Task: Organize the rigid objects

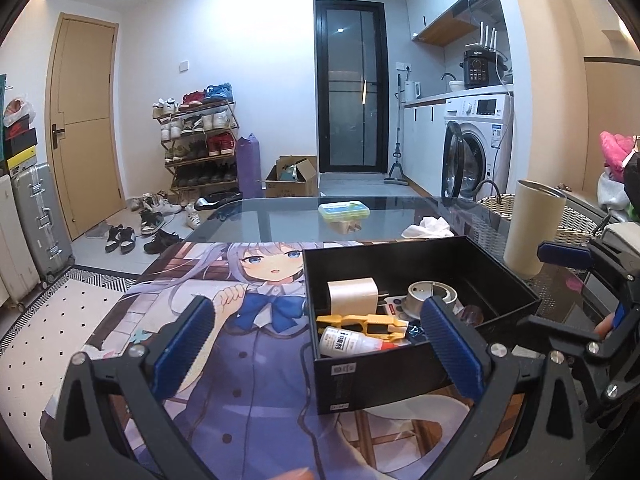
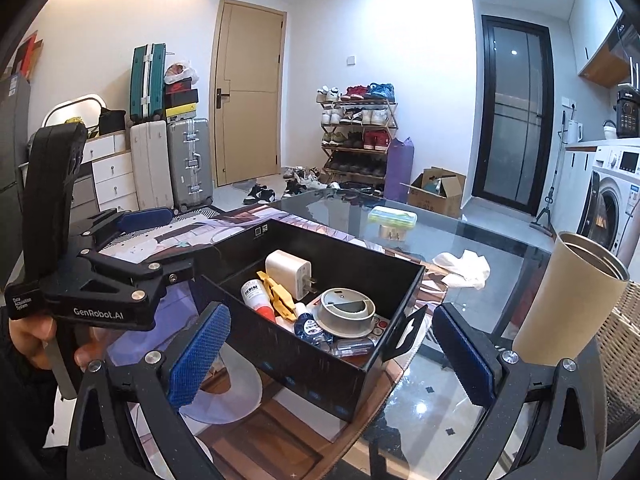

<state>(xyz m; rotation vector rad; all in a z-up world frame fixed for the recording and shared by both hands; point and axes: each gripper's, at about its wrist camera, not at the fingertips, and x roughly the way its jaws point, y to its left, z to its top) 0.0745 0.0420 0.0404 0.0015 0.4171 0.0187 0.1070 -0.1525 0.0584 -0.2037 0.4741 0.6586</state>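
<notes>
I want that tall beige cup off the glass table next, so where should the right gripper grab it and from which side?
Take the beige cup around its mid-body, coming in level from the near side with the open right gripper. It stands upright, open mouth up, with smooth tapered walls and no handle, so a side pinch probably beats a rim grab. The black box sits clear to its left.

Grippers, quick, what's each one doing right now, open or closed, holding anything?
Left gripper: open wide, nothing held; the black box sits just ahead.
Right gripper: open wide, nothing held; the box's near corner lies between its fingers, untouched.
</notes>
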